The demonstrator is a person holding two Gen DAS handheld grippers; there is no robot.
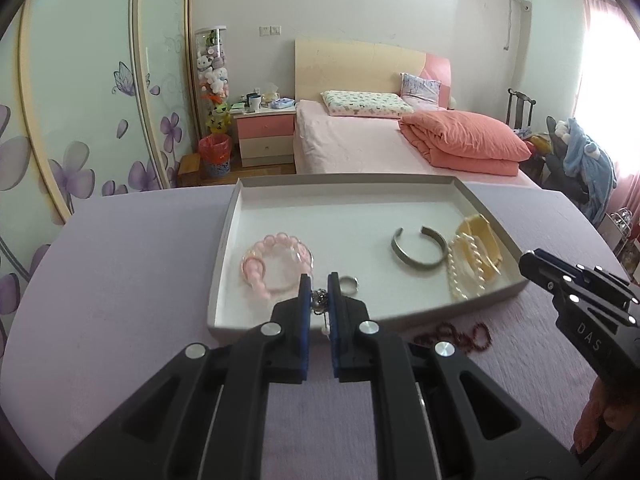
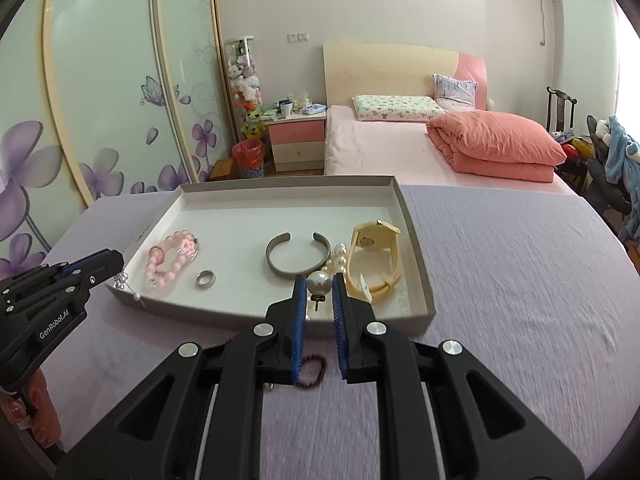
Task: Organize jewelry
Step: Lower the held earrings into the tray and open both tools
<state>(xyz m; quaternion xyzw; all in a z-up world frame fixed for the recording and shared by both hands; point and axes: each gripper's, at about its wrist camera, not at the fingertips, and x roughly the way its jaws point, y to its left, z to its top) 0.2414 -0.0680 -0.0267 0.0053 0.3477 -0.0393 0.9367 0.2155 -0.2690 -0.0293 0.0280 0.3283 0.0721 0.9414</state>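
At the tray's near edge | my right gripper (image 2: 319, 286) pinches a pearl earring (image 2: 319, 282), pearl up, post down | my left gripper (image 1: 319, 290) clamps a dangling earring (image 1: 320, 300), hanging lengthwise downward | both tilt down over the tray (image 2: 412, 216) | cuff bangle (image 2: 298, 258) lies further in, opening facing away

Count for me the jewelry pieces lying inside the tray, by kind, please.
Beaded bracelets: 2, pink bead bracelet and white pearl bracelet
Metal cuff bangle: 1
Ring: 1
Cream watch: 1
Total in the tray: 5
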